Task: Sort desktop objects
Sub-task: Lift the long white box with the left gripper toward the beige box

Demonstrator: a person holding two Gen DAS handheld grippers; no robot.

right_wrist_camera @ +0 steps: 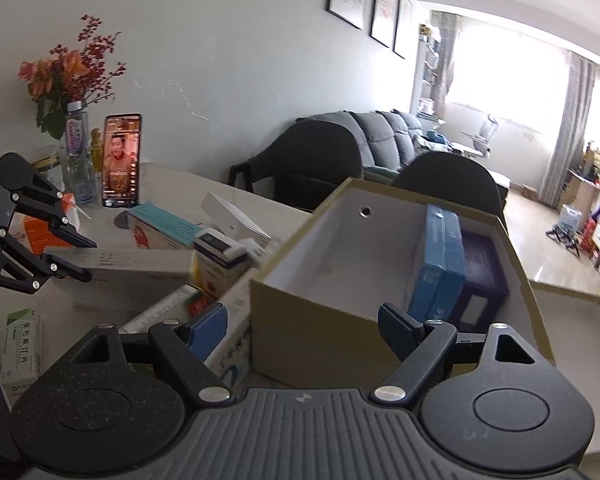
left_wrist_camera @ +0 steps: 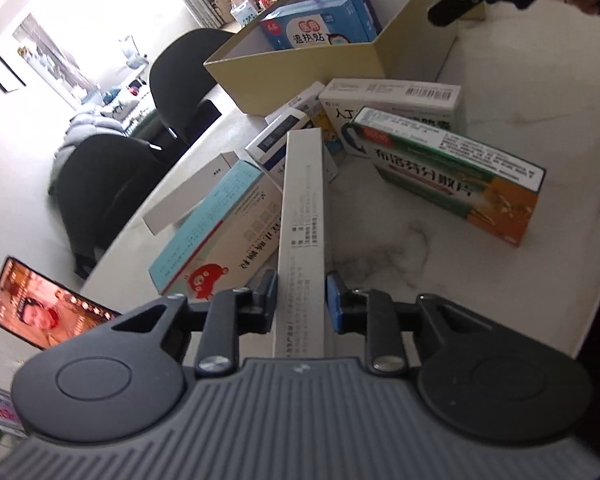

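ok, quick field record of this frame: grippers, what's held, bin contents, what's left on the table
left gripper: shut on long white box
right gripper: open, nothing between the pads, at the near wall of the bin
bin: open cardboard box, holds blue box and a dark purple box, rest bare
table: pile of medicine boxes unsorted, among them green-orange box and teal box
phone: upright, screen on
lid: beside the bin, open side up
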